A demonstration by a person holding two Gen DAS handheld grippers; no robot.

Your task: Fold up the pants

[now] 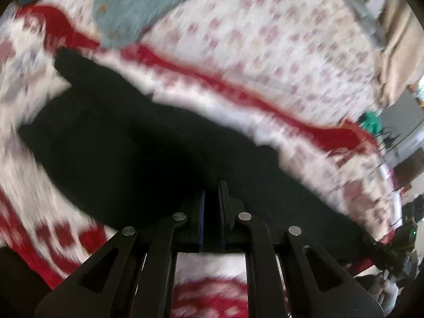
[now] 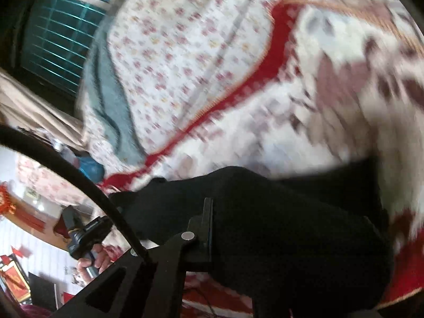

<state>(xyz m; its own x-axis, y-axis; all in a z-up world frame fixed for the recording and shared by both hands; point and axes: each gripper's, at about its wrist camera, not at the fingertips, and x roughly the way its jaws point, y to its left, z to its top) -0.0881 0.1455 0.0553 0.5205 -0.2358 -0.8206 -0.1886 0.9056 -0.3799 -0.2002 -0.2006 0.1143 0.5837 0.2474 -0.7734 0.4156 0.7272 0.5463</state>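
My left tool (image 1: 212, 201) is nearly closed, its fingers pinching the near edge of the pants (image 1: 127, 143). The black cloth spreads away from the tips to the left and right over the bed (image 1: 265, 39), across its red-and-white blanket (image 1: 304, 122). My right tool (image 2: 212, 225) has the pants (image 2: 278, 212) draped over it; one finger shows, the other is covered, so I cannot tell its opening.

Both wrist views look down, close over the bedspread (image 1: 265, 53) — sharing the black pants (image 1: 132, 145).
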